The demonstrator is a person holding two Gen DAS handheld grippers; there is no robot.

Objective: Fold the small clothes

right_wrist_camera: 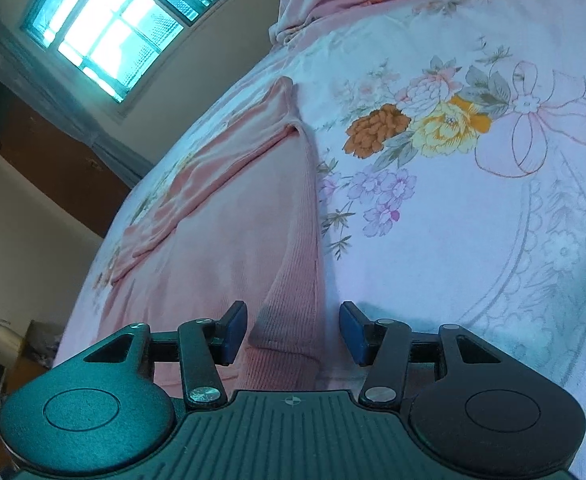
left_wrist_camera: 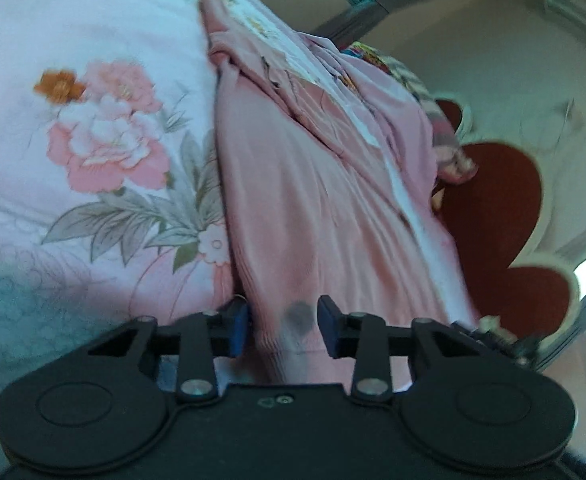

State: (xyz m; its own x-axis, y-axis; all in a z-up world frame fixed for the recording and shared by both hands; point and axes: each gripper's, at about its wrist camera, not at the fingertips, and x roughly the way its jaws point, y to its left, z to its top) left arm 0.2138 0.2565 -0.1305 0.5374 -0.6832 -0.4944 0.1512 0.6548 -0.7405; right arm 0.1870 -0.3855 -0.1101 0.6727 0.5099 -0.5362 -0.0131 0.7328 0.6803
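Both grippers, left gripper [left_wrist_camera: 283,326] and right gripper [right_wrist_camera: 293,330], stood with jaws parted around the ribbed hem of the pink knit garment [right_wrist_camera: 229,216] on the floral bedsheet [right_wrist_camera: 473,220] (neither pinching yet), so both should close together before lifting evenly.
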